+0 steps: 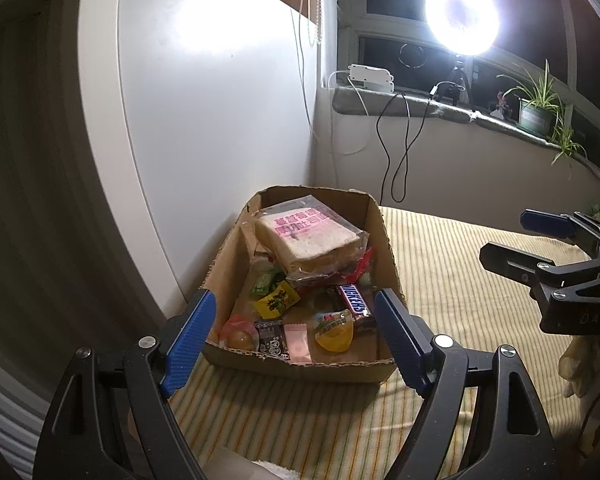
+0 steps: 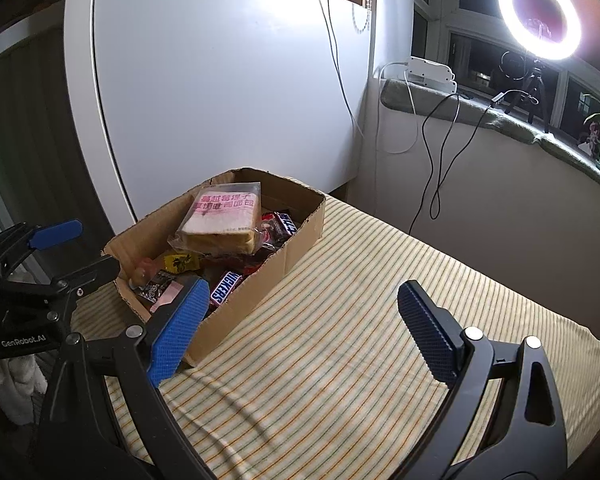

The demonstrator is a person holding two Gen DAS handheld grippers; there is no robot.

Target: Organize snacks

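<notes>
Open brown cardboard box (image 1: pixel 384 236) sits on a cloth with thin yellow and green stripes (image 1: pixel 460 264), near the cloth's far-left corner, close to a white panel (image 1: pixel 220 100). Snacks are all inside the box. On top, toward the far end: a clear-wrapped slab of sliced white bread with pink lettering (image 1: pixel 308 240), tilted, resting on the smaller items beneath. Nearer end holds a brown Snickers bar (image 1: pixel 354 300) along the right wall, a yellow wrapped candy with dark print (image 1: pixel 278 302), a green wrapped sweet (image 1: pixel 266 282), a small jelly cup with orange filling (image 1: pixel 336 330), a round orange-and-clear sweet (image 1: pixel 240 334), a dark patterned packet (image 1: pixel 272 336) and a pale pink sachet (image 1: pixel 298 342). Left gripper (image 1: pixel 296 340), black frame with blue ribbed pads, is released: jaws spread wide, straddling the near end of the box from above, pads not pressing on anything. Right gripper (image 2: pixel 304 332) is also released, jaws wide apart, empty, over bare cloth just right of the box; its left pad overlaps the box's near corner in the right wrist view. A lit ring lamp on a tripod (image 2: pixel 540 12) stands on the windowsill, with a potted green plant (image 1: pixel 536 108) further along.
</notes>
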